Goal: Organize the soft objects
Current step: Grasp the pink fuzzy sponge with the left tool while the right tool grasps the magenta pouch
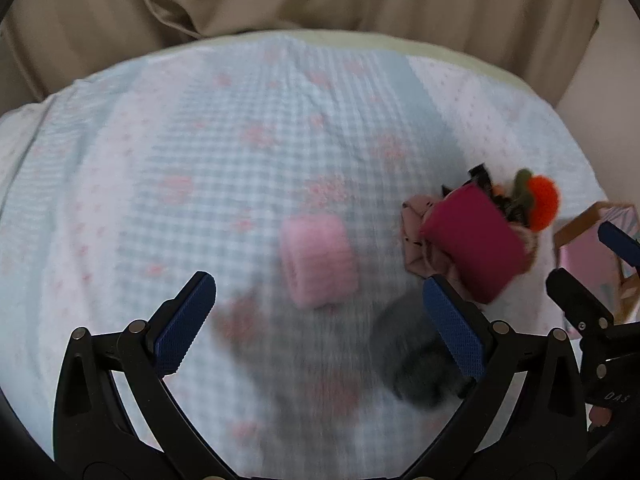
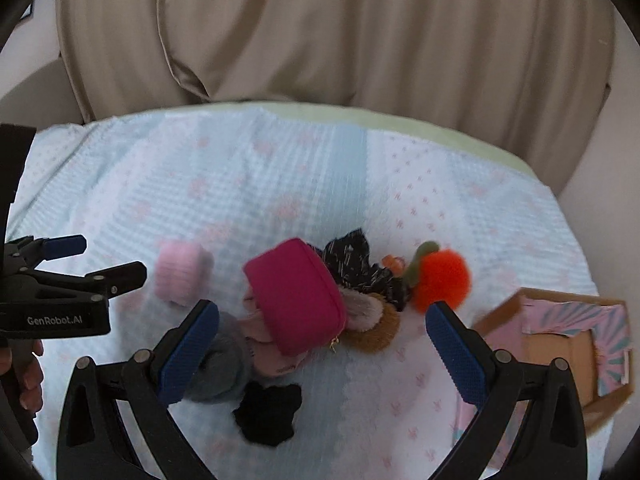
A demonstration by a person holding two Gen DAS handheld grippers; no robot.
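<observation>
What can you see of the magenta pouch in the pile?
The magenta pouch is a soft, rounded rectangular fabric case with a seamed edge and a small gold zipper pull hanging at its lower corner. It lies tilted atop the pile, resting on pinkish cloth, with a dark patterned scrunchie against its far side. Neither tongs touch it.

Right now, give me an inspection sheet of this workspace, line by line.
Surface: bedspread, pale blue check with pink flowers.
Job's things: pink fluffy roll lying apart; magenta pouch on a heap with grey fluffy piece, black scrunchie, orange pompom.
Clutter: nothing seen.
Grippers: left claw open, empty; right claw open, empty.
Container: patterned cardboard box at right.
Cables: nothing seen.
Surroundings: beige curtain behind.
</observation>
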